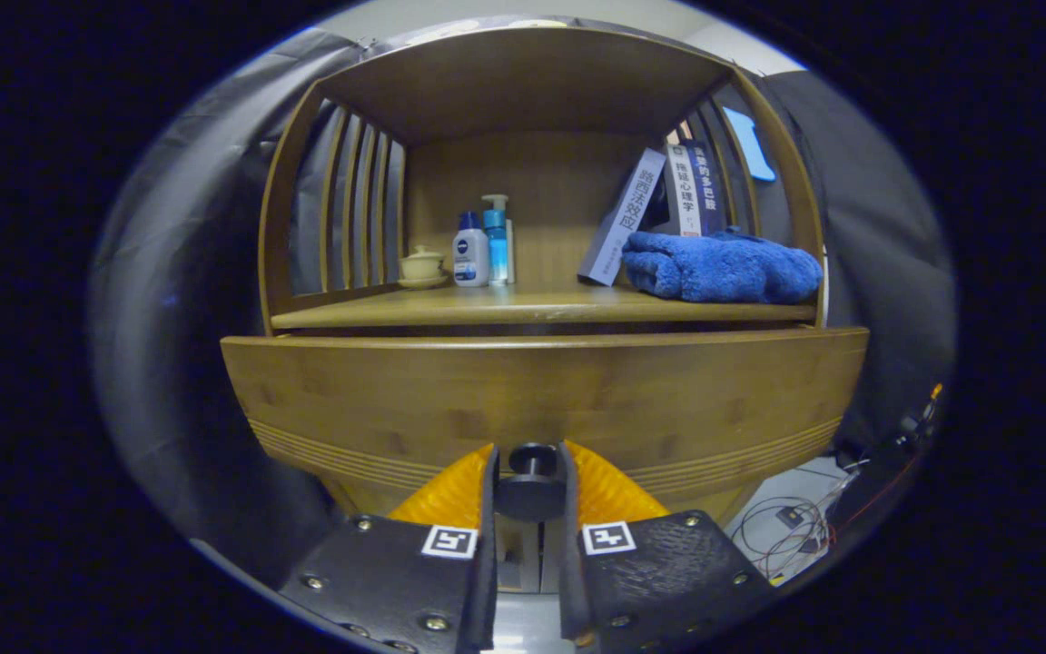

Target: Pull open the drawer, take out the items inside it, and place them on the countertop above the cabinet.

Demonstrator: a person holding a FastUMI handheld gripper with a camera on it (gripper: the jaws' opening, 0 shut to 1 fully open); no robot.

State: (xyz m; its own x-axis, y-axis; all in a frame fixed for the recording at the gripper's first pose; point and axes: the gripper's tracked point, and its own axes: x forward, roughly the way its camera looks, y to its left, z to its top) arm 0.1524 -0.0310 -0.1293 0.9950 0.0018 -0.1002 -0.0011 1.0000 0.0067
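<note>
Up front, wooden cabinet (541, 400) against black cloth wall; cables (791, 527) on floor beside it. Bench (523, 307) above drawer (414, 409) carried cup (421, 266), two bottles (471, 252), leaning books (621, 218), blue towel (723, 266). Tool (530, 481) pinched black knob (531, 465), both fingers (488, 481) pressing its sides. Drawer front stood slightly proud of cabinet; inside hidden.

From my remote seat I see the drawer (541, 400), its bamboo-brown front with grooved lines low down, standing slightly proud of the cabinet. Its black round knob (532, 481) sits at the lower middle. Above it, the countertop (505, 309) runs level and wooden.
</note>
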